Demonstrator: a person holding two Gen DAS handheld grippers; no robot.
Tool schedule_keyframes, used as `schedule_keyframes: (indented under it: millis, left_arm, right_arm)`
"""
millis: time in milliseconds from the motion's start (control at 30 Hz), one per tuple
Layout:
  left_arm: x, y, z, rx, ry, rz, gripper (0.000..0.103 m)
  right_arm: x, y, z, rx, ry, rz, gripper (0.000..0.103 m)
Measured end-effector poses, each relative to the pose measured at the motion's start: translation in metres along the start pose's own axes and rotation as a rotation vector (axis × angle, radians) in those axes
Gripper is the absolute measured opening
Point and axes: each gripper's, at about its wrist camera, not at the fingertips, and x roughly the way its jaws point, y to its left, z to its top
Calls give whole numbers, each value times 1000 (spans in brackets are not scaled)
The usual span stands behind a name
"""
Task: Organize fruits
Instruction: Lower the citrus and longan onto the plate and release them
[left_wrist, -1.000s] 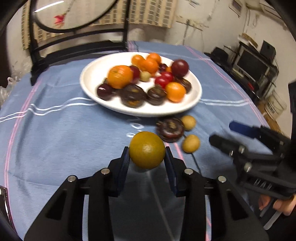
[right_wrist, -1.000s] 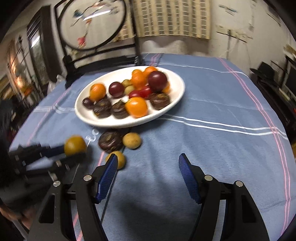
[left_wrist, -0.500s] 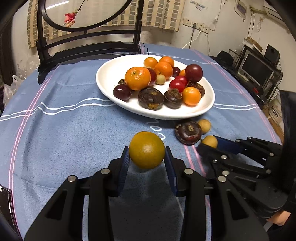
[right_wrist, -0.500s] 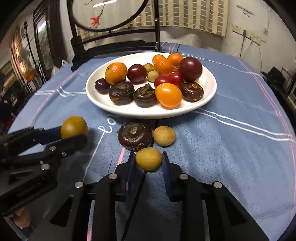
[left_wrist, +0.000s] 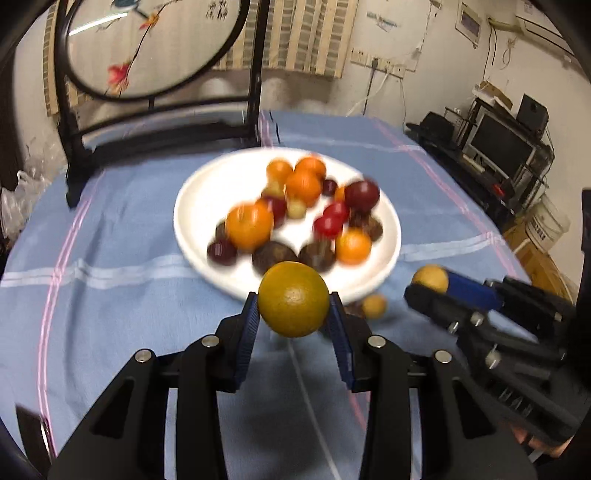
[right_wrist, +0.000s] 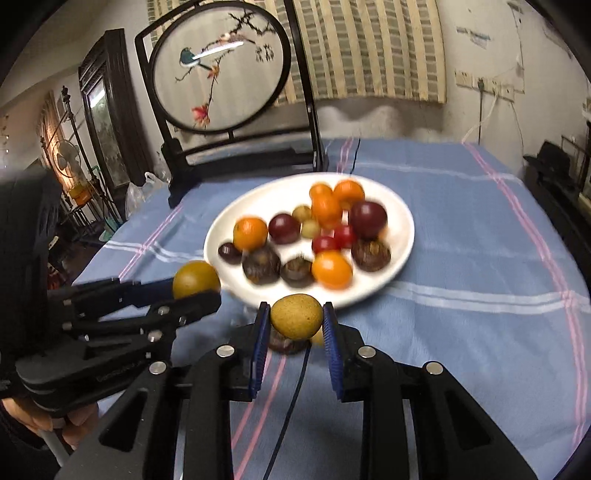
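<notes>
My left gripper (left_wrist: 293, 308) is shut on a yellow-green orange (left_wrist: 293, 299) and holds it in the air just in front of the white plate (left_wrist: 192, 225). The plate carries several oranges, red and dark fruits, blurred. My right gripper (right_wrist: 295, 319) is shut on a small tan-yellow fruit (right_wrist: 295, 315), lifted off the blue cloth. Each gripper shows in the other's view: the right gripper (left_wrist: 424, 286) with its small fruit (left_wrist: 430, 278), the left gripper (right_wrist: 199, 291) with the orange (right_wrist: 195, 278). One dark fruit (right_wrist: 284, 342) and one small yellow fruit (left_wrist: 373, 305) lie on the cloth by the plate's near rim.
A dark wooden stand with a round embroidered screen (right_wrist: 221, 70) rises at the table's far edge behind the plate. A thin black cable (right_wrist: 291, 398) runs across the cloth toward me. A monitor and shelves (left_wrist: 506, 147) stand beyond the table's right side.
My right gripper went from open to shut on the small yellow fruit and lifted it off the cloth. Both grippers have risen toward the plate with their fruits.
</notes>
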Motion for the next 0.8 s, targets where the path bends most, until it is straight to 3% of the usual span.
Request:
schedule_keyframes:
  millis: [300, 633, 733, 800]
  left_arm:
    - [44, 6, 53, -14, 19, 63, 37]
    - [80, 8, 62, 4, 31, 118, 40]
    - [79, 14, 63, -50, 48, 82, 49]
    - [69, 17, 57, -96, 27, 50, 50]
  right_arm:
    - [50, -24, 38, 73, 5, 4, 29]
    - [94, -58, 34, 258, 74, 83, 30]
    - [89, -64, 33, 272, 69, 83, 41]
    - [82, -65, 34, 275, 55, 94, 45]
